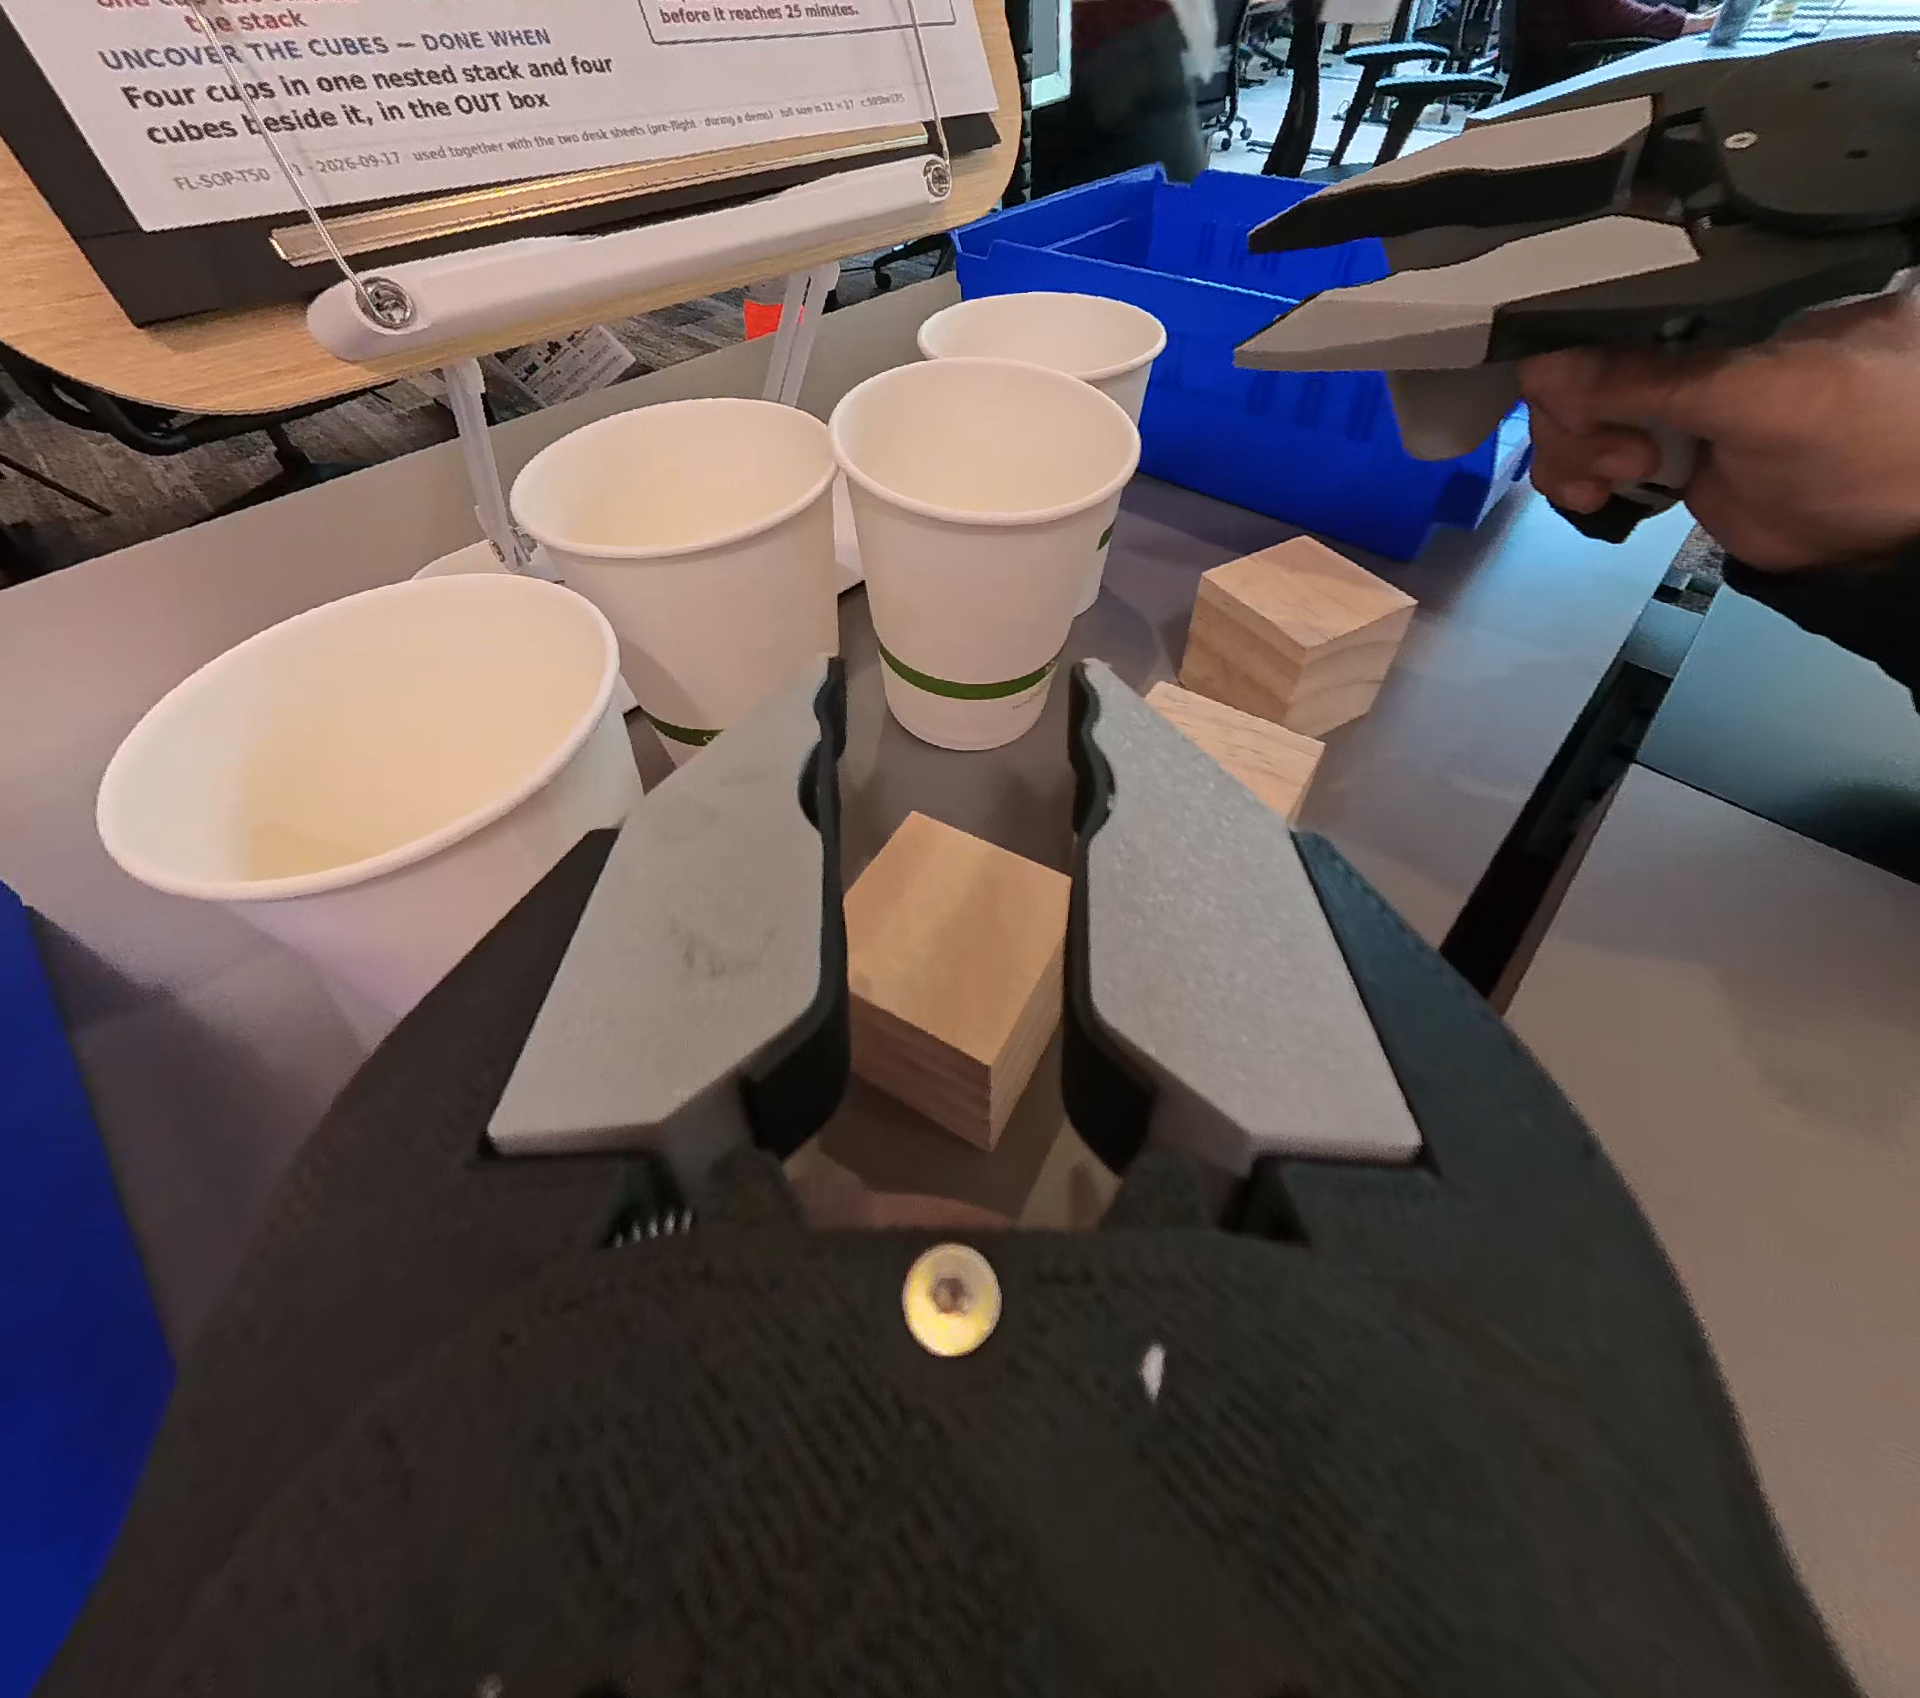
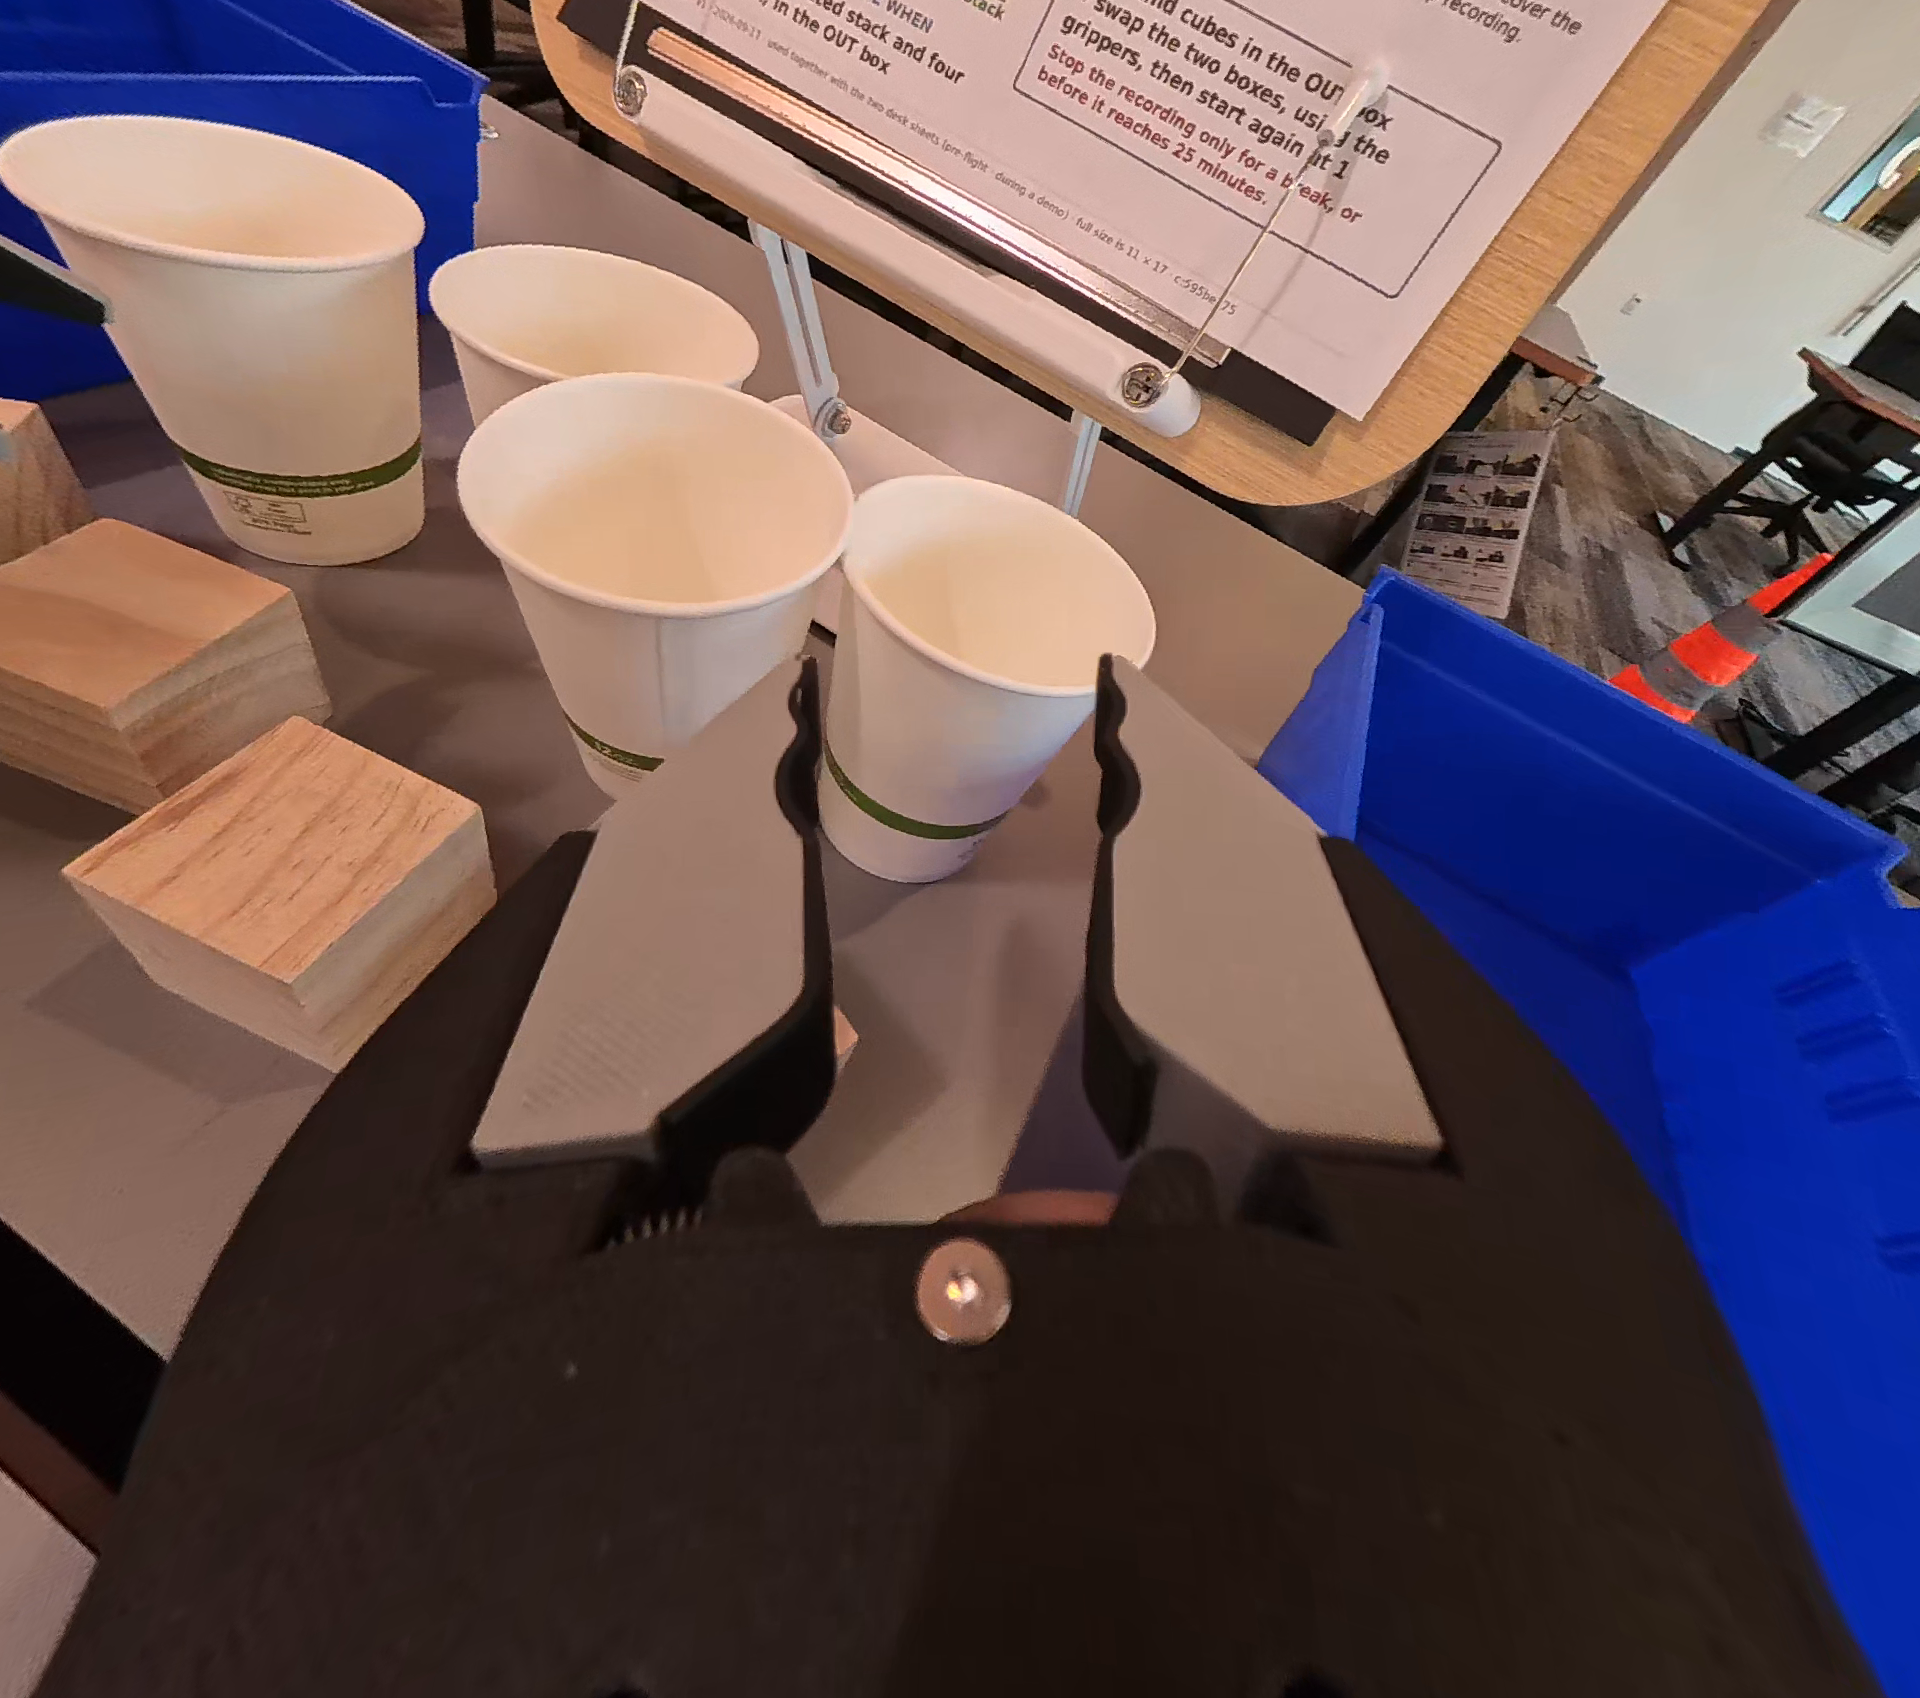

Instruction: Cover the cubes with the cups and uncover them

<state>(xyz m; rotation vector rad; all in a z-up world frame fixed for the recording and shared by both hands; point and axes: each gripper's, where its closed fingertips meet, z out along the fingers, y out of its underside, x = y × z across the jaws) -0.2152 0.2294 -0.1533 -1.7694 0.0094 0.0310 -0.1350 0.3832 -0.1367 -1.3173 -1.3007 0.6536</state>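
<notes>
Several white paper cups stand upright and open on the grey table (image 1: pixel 1558 1129): one near my left (image 1: pixel 364 734), two in the middle (image 1: pixel 675 485) (image 1: pixel 982 443), one behind (image 1: pixel 1039 329). My left gripper (image 1: pixel 951 682) is shut on a wooden cube (image 1: pixel 956 962) low over the table, pads against both its sides. Two more cubes (image 1: pixel 1299 630) (image 1: pixel 1236 744) lie to the right. My right gripper (image 2: pixel 951 682) is open and empty, with a cup (image 2: pixel 987 588) just beyond its tips. It also shows in the left wrist view (image 1: pixel 1247 298), above the cups. Cubes (image 2: pixel 291 869) (image 2: pixel 156 651) lie to its left.
A blue bin (image 1: pixel 1195 266) stands at the table's back right and shows beside my right gripper (image 2: pixel 1558 817). A second blue bin (image 2: pixel 208 27) is at the left. An instruction board on a white stand (image 1: pixel 520 90) leans over the cups. A hand (image 1: pixel 1714 443) holds the right gripper.
</notes>
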